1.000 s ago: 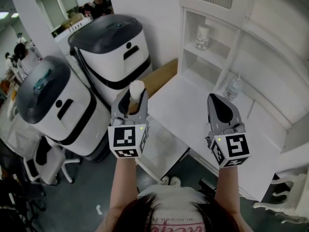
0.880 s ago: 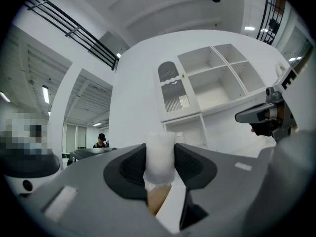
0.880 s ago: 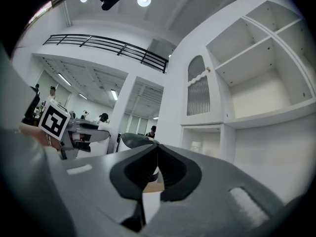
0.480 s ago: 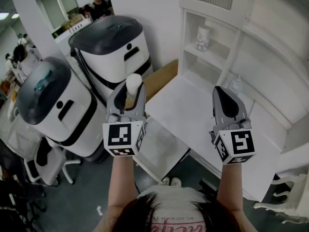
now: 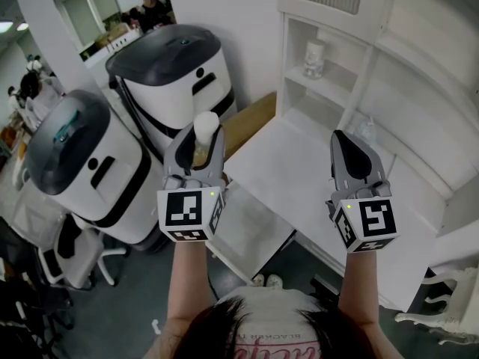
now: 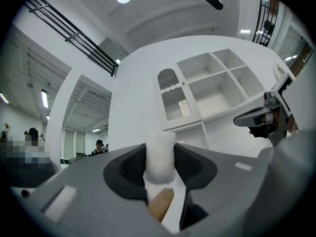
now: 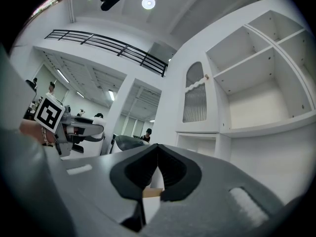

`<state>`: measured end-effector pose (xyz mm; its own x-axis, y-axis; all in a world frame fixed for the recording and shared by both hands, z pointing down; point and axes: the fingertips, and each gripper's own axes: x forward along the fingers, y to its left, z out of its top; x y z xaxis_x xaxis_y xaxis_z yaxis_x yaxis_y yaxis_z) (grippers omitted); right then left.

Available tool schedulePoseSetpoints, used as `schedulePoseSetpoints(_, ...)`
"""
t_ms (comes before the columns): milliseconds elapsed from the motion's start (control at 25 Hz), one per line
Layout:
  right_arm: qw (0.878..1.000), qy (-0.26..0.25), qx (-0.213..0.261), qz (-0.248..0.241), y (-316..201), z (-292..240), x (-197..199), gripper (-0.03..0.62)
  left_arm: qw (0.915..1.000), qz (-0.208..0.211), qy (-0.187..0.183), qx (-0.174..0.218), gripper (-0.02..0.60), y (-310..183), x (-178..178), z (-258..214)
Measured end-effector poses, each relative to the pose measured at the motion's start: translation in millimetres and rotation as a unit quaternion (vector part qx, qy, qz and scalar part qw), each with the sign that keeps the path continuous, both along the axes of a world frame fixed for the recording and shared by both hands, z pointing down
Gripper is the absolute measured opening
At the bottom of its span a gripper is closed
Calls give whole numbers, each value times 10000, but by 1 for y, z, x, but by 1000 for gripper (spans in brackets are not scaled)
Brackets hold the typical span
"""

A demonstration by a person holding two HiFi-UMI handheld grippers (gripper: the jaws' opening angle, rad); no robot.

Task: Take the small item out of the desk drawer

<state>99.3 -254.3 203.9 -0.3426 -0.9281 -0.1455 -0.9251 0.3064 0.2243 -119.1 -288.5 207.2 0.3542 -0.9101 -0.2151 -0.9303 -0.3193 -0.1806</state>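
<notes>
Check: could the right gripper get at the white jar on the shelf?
Probably yes: the right gripper is empty, jaws together, and the white jar stands on an open-fronted shelf with nothing between; the jaws must open first.

Grey L tongs [image 5: 200, 131], R tongs [image 5: 341, 137], blk pads [image 7: 132, 174], b/w marker cubes [image 5: 187, 214]

Two units [image 5: 171, 77] stand left of the desk [image 5: 299, 172], a jar [image 5: 314, 57] on its shelf [image 5: 326, 82].
</notes>
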Motion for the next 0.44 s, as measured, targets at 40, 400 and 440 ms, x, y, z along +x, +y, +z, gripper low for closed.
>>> schedulePoseSetpoints(40, 10000, 6, -2, -1, 0, 0, 0, 2, 10000, 4, 10, 2, 179, 0, 0, 0)
schedulePoseSetpoints(400, 10000, 61, -33, 35, -1, 6, -1, 2, 10000, 76, 33, -35, 179, 0, 1, 3)
schedulePoseSetpoints(440, 10000, 65, -35, 35, -1, 6, -2, 2, 9999, 91, 44, -47, 179, 0, 1, 4)
